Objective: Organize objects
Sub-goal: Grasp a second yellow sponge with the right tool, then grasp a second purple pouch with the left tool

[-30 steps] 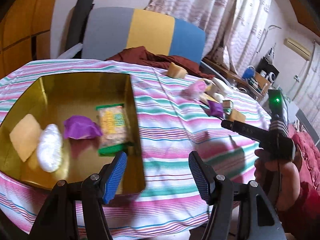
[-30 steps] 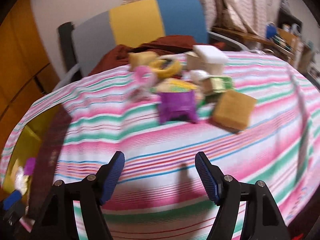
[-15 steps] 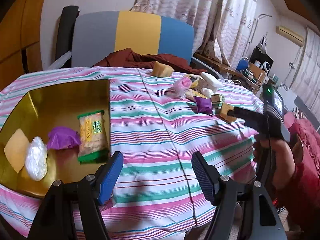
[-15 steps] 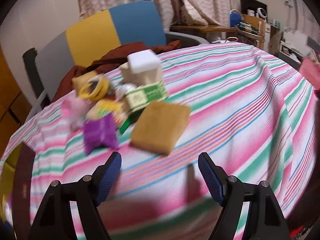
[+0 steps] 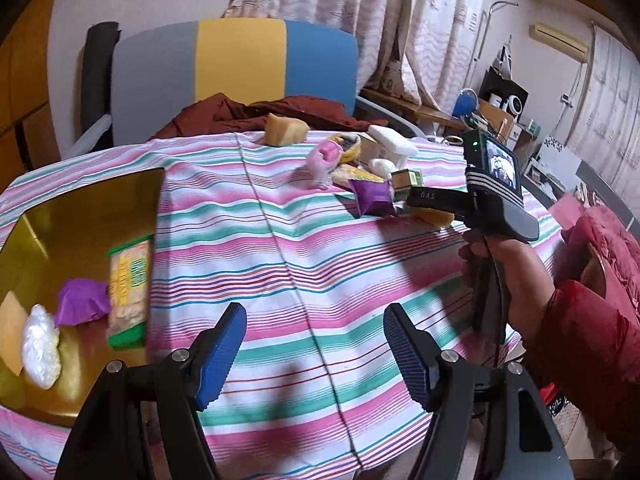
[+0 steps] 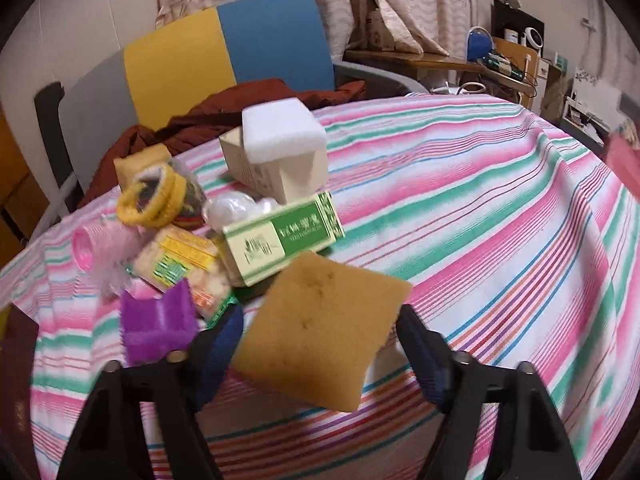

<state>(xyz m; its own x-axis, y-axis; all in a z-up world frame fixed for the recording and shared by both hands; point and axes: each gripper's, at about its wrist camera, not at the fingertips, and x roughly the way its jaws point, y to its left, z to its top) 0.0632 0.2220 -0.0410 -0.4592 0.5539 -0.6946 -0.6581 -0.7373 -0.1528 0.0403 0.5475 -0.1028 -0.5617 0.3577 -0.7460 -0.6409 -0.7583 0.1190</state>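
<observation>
– Fingers of the right gripper spread wide, why?
– To straddle the tan square foam sponge, near the clutter at eleven o'clock.
– And the left gripper?
– Empty, apart, beside the gold metal tray at nine o'clock.

Bare striped cloth between gold tin and clutter.

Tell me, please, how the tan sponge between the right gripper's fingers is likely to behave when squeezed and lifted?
The sponge shows a pitted, porous face, so it will probably compress and feel light. The right gripper is open around it; its ribbed pads should grip without slipping. It is a flat slab, so it is unlikely to roll, though it may sag or tilt.
</observation>
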